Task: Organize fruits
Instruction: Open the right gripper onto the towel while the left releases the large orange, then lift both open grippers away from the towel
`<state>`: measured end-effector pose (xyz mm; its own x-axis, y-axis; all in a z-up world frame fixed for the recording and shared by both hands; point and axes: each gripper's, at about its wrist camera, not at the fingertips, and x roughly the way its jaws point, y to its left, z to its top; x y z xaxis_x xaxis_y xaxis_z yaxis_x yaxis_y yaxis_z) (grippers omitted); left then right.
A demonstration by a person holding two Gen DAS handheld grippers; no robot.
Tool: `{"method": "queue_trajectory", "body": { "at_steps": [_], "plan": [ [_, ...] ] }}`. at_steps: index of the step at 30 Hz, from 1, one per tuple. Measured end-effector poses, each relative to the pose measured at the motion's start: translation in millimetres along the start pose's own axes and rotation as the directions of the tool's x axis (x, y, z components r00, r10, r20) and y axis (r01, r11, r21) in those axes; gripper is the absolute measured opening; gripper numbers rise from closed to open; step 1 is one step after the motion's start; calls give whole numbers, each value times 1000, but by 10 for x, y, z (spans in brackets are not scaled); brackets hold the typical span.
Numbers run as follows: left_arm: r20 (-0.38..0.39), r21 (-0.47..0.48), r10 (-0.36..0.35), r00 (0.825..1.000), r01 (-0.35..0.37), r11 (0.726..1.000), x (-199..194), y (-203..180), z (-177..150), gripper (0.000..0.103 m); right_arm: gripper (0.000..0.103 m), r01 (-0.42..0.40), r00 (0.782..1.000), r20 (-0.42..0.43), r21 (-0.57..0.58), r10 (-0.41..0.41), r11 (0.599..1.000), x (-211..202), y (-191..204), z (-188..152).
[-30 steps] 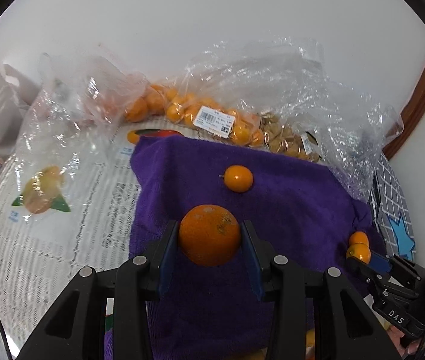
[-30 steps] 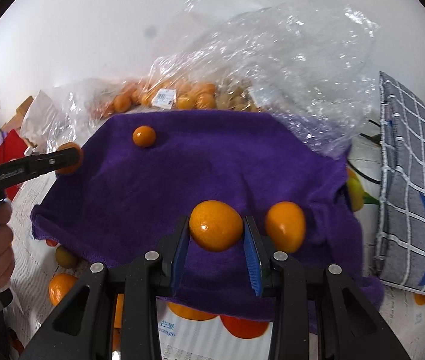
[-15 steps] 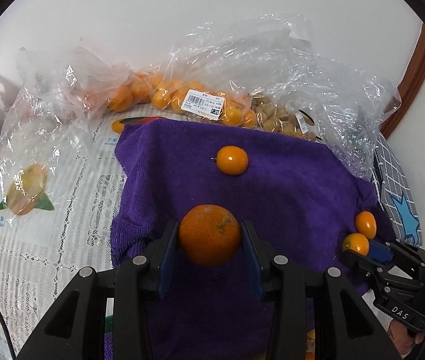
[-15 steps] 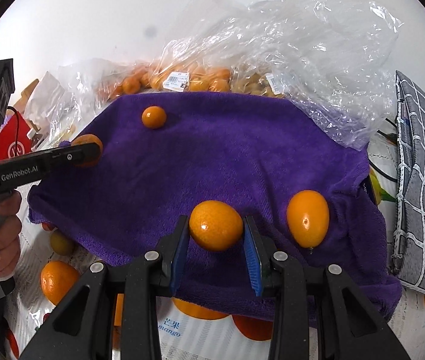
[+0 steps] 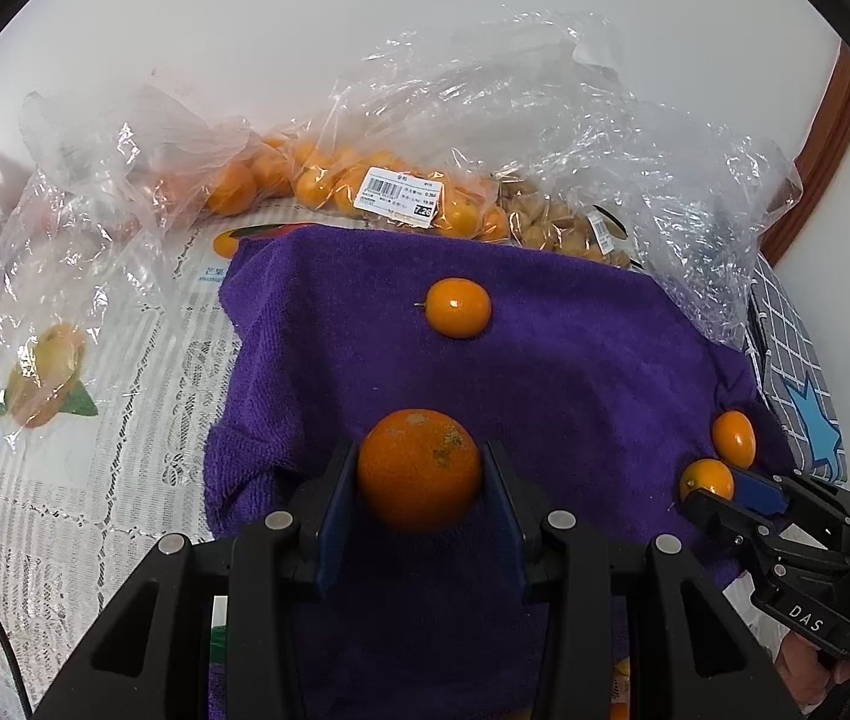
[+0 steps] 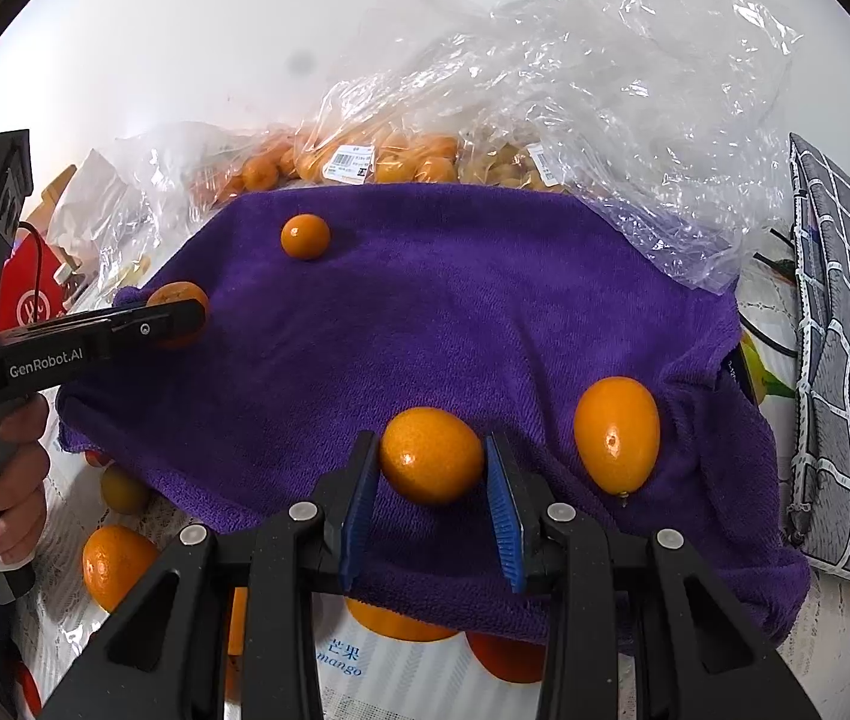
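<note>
A purple towel (image 5: 574,372) (image 6: 454,312) lies on the table. My left gripper (image 5: 420,474) is shut on a rough-skinned orange (image 5: 419,468) above the towel's near left part; it shows in the right wrist view (image 6: 176,315) at the towel's left edge. My right gripper (image 6: 432,468) is shut on a small smooth kumquat (image 6: 430,455) over the towel's near edge; it shows in the left wrist view (image 5: 706,480). One kumquat (image 6: 616,435) (image 5: 733,438) lies just right of it. Another kumquat (image 5: 459,307) (image 6: 305,236) lies toward the towel's far side.
Clear plastic bags of small oranges (image 5: 401,192) (image 6: 377,162) and pale nuts (image 5: 550,228) lie behind the towel. A grey checked cloth (image 6: 844,330) is at the right. Loose oranges (image 6: 116,564) lie on the lace tablecloth (image 5: 65,480) at the towel's left front.
Both grippers have moved forward over the towel, each with its fruit held. The loose kumquat beside my right gripper now lies farther to its right.
</note>
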<state>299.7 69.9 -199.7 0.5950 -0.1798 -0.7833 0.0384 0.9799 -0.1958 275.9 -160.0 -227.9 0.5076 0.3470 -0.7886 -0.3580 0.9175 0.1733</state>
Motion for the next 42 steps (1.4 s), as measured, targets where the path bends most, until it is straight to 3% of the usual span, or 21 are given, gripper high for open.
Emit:
{"method": "queue_trajectory", "body": {
  "at_steps": [5,9,12,20,26,31,42],
  "plan": [
    [26,7,-42,999,42,999,-39,-33,-8,39,43,-4,1000,1,4,4,1000,-31,-8,0],
    [120,27,-53,991,50,998,-288,-101,20,43,51,4,999,38,-14,-4,1000,-180,47,16],
    [196,21,-23,980,19,1000,-537,-142,53,48,55,19,996,85,-27,-17,999,-377,113,40],
    [266,47,100,959,-116,992,-1023,-299,68,48,63,68,976,205,11,-69,998,-1140,174,-65],
    [282,106,140,949,-176,979,-1286,-488,-142,48,63,109,973,196,59,-119,992,-1481,165,-328],
    [267,81,154,951,-181,980,-1465,-522,-410,48,63,149,965,201,106,-168,983,-1696,138,-664],
    [230,51,220,948,-237,970,-1591,-449,-895,48,63,131,972,175,153,-157,979,-1855,90,-1179]
  ]
}}
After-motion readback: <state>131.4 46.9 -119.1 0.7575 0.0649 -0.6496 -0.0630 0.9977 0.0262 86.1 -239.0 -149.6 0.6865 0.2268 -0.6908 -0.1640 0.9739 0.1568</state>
